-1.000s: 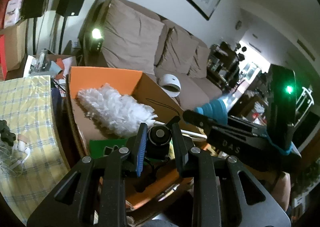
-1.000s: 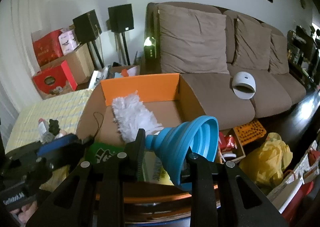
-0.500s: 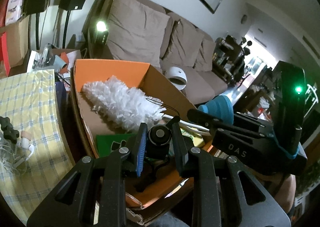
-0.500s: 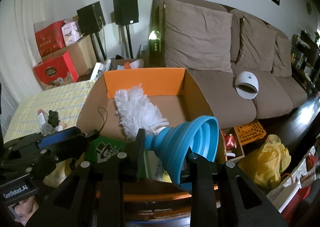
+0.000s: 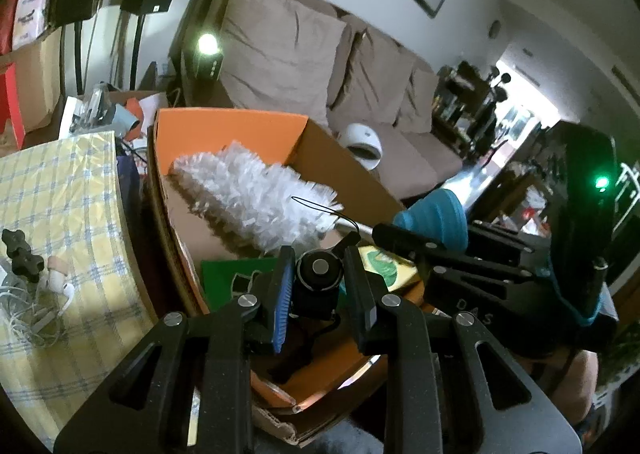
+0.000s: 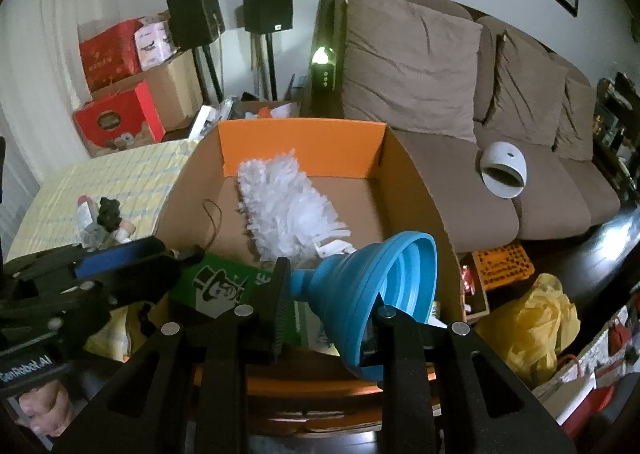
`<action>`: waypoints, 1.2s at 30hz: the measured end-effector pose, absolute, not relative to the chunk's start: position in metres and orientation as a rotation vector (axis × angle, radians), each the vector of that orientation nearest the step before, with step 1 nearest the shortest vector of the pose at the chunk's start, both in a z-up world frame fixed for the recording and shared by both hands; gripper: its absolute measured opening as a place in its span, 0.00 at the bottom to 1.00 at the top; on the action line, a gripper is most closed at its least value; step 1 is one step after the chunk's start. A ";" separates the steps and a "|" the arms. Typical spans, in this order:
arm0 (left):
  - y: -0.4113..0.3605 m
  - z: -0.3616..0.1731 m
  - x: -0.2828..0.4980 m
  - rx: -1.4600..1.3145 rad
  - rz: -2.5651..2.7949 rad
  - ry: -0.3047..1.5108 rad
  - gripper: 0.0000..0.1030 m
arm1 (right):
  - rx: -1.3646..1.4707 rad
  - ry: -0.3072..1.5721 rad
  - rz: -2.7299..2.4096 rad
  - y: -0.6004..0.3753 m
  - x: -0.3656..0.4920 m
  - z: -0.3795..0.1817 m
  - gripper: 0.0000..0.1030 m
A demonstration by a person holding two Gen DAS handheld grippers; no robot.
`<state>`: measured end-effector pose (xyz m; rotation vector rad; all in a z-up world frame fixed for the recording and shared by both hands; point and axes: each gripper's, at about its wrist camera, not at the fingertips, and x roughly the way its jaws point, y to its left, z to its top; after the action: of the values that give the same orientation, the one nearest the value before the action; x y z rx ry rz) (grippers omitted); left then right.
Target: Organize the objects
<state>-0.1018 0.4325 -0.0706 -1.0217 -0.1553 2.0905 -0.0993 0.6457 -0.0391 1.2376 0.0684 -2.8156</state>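
- Blue funnel (image 6: 372, 294) sits clamped in the right tongs (image 6: 328, 314), mouth tilted right, over the near edge of the cardboard box (image 6: 416, 189).
- Left tongs (image 5: 318, 286) grip a small black cylinder (image 5: 318, 280), also above the box's near end.

Duster (image 6: 286, 209) handle hidden behind funnel (image 6: 376, 294)

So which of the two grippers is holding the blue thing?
The right gripper: its jaws are shut on the blue collapsible funnel. The left gripper instead clamps a small black cylindrical object. Both hang over the cardboard box.
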 end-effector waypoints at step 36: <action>0.425 -0.080 -0.104 -1.059 2.097 -0.139 0.20 | 1.357 0.121 -2.709 0.631 -0.106 -0.059 0.42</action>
<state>-0.1044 0.4254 -0.0805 -1.0593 -0.1390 2.0966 -0.1057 0.6310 -0.0587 1.3573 0.1208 -2.7087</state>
